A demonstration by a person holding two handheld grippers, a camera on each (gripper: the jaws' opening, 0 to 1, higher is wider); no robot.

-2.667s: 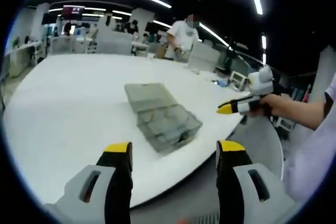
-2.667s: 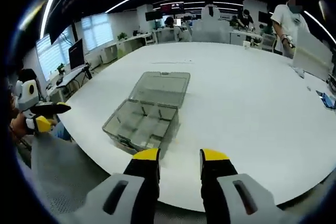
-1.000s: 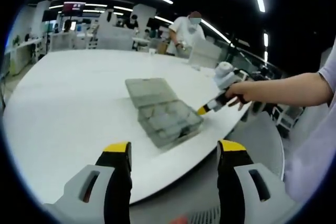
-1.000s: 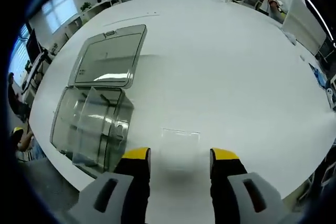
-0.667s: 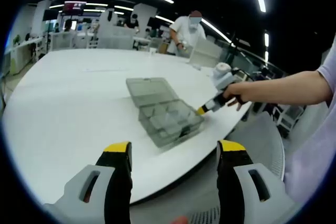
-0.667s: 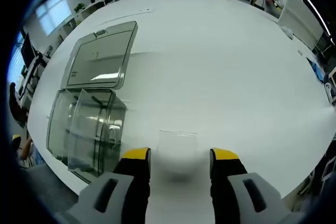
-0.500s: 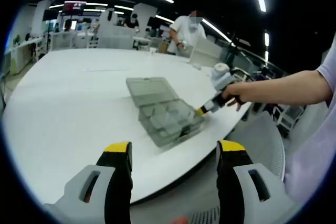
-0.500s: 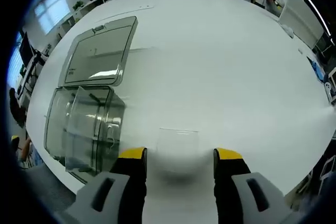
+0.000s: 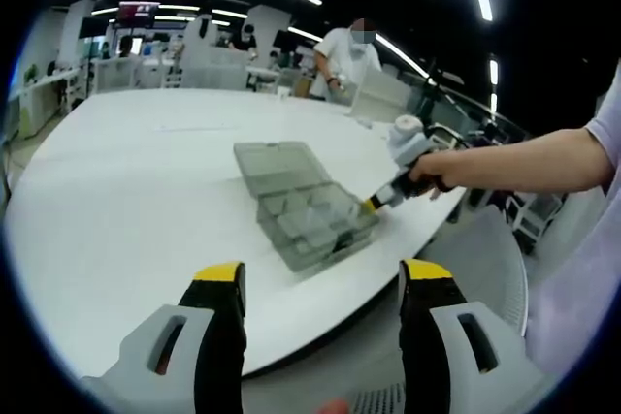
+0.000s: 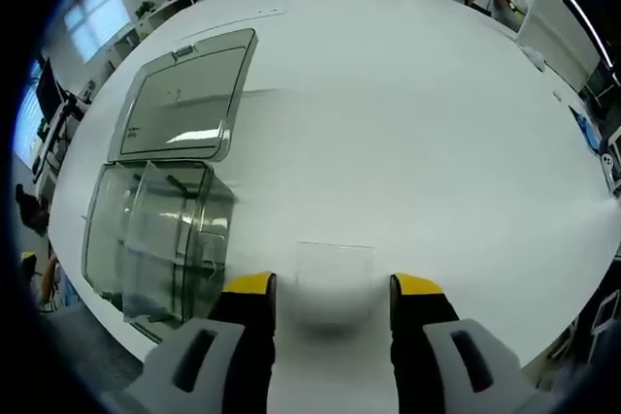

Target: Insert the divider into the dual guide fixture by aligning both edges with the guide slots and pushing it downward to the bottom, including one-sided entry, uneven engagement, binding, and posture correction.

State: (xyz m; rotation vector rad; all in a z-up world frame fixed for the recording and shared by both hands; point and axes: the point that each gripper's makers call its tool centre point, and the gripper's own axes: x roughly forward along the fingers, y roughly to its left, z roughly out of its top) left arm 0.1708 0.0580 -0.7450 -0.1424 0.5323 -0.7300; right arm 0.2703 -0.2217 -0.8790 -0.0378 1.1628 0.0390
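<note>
A clear grey compartment box (image 10: 155, 230) lies on the white round table (image 10: 437, 123), its lid (image 10: 184, 104) folded open flat behind it. A small clear divider (image 10: 335, 264) lies flat on the table to the right of the box. My right gripper (image 10: 333, 288) stands open low over the table, its yellow tips either side of the divider's near end and apart from it. In the left gripper view the box (image 9: 303, 206) sits near the table's edge, and the right gripper (image 9: 380, 199) points down beside it. My left gripper (image 9: 322, 283) is open, empty, off the table's near edge.
A person's hand and arm (image 9: 505, 162) reach in from the right. Another person (image 9: 347, 57) stands at the far side of the table. Small items (image 10: 587, 128) lie near the table's right edge. Desks and chairs stand beyond.
Over 2.7 s the right gripper moved from the table's edge to above the divider and came down around it. In the last half second it barely shifted. The left gripper stayed put.
</note>
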